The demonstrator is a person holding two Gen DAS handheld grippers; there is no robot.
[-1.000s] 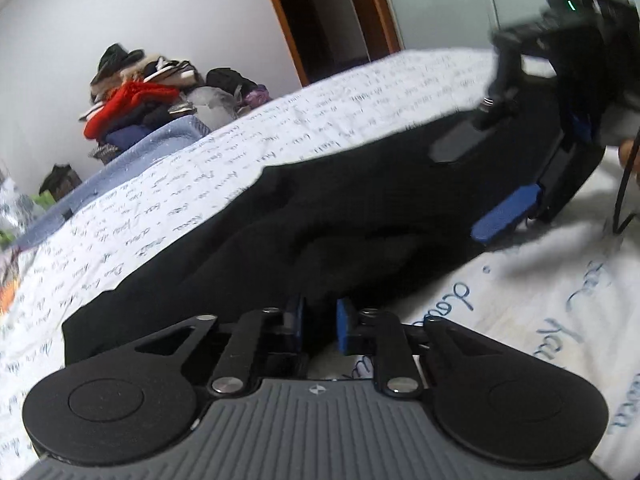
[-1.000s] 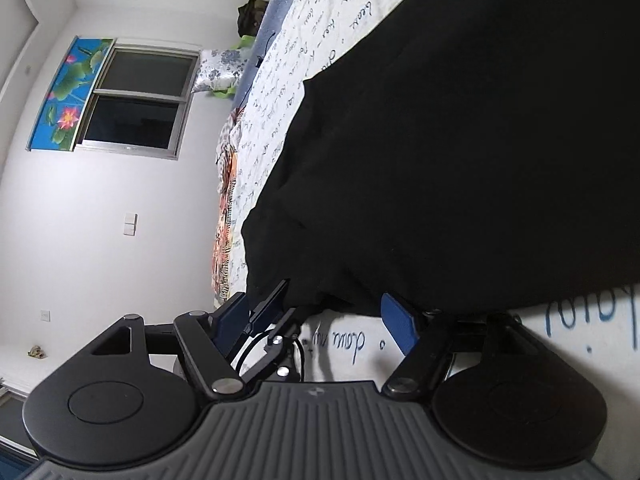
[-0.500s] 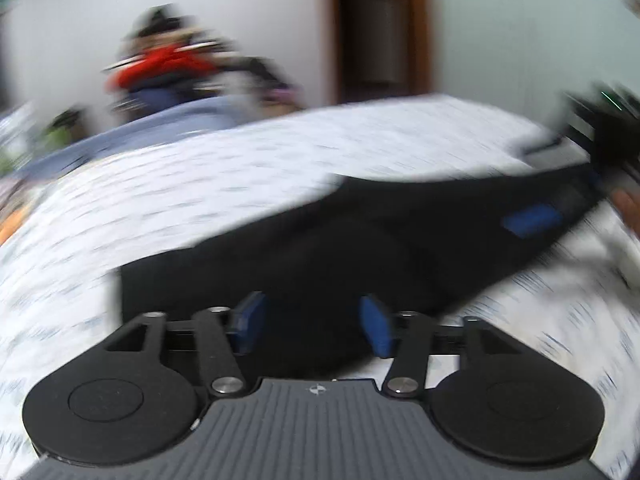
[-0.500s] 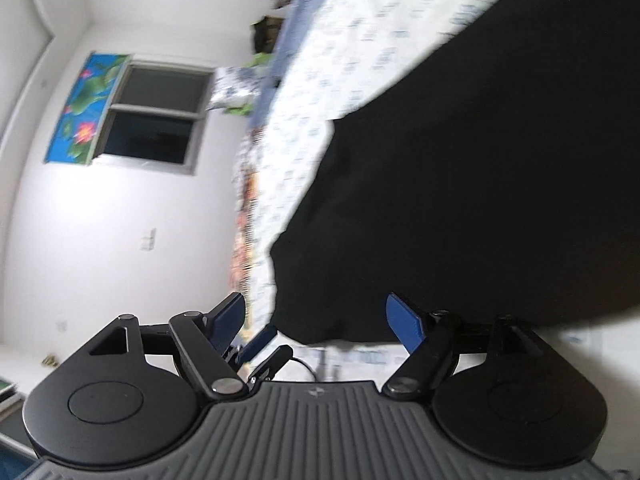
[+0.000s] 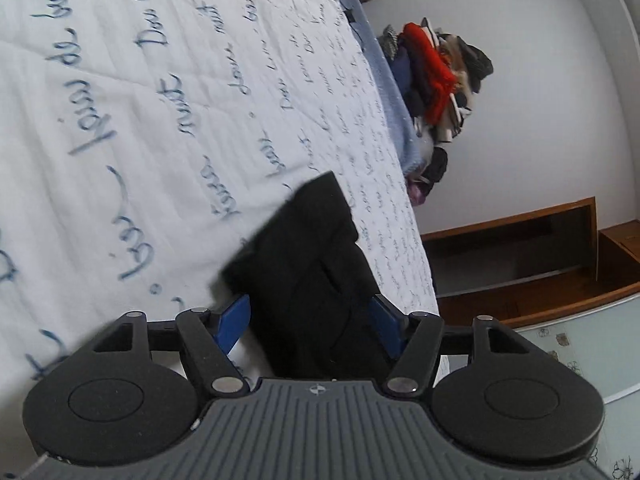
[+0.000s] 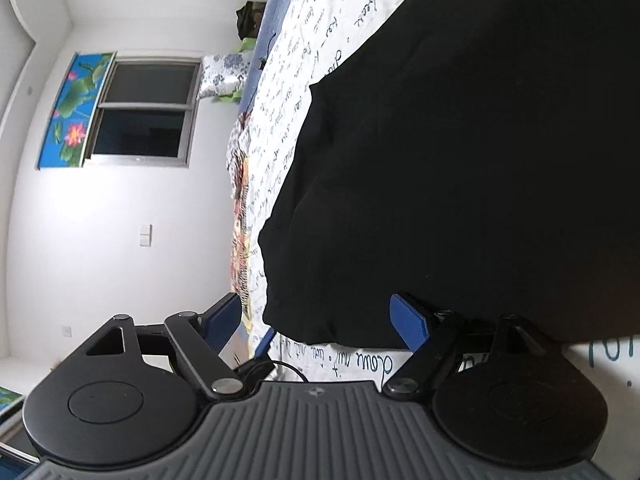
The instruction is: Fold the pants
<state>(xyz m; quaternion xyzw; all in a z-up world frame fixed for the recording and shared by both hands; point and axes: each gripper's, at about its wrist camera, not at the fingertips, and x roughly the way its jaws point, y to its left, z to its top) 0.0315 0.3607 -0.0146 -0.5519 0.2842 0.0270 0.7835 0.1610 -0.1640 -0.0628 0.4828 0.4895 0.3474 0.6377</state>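
Note:
The black pants point(image 5: 316, 272) lie on the white bed sheet point(image 5: 120, 100) printed with blue handwriting. In the left wrist view they form a narrow folded bundle that runs back between the blue pads. My left gripper point(image 5: 310, 320) stands open around that bundle, with a gap showing at the left pad. In the right wrist view the pants point(image 6: 460, 160) fill the right half as a broad dark sheet. My right gripper point(image 6: 316, 322) is open at their near edge, and the hem lies just ahead of the pads.
A pile of clothes point(image 5: 432, 68) sits at the far side of the bed against the wall. A brown wooden frame point(image 5: 520, 260) stands beyond the bed's edge. A window point(image 6: 144, 112) and a patterned pillow point(image 6: 224, 76) lie past the bed's head.
My left gripper was shut on the cloth and has opened. Its view has rolled and swung towards the clothes pile. The right gripper's jaws stand slightly wider.

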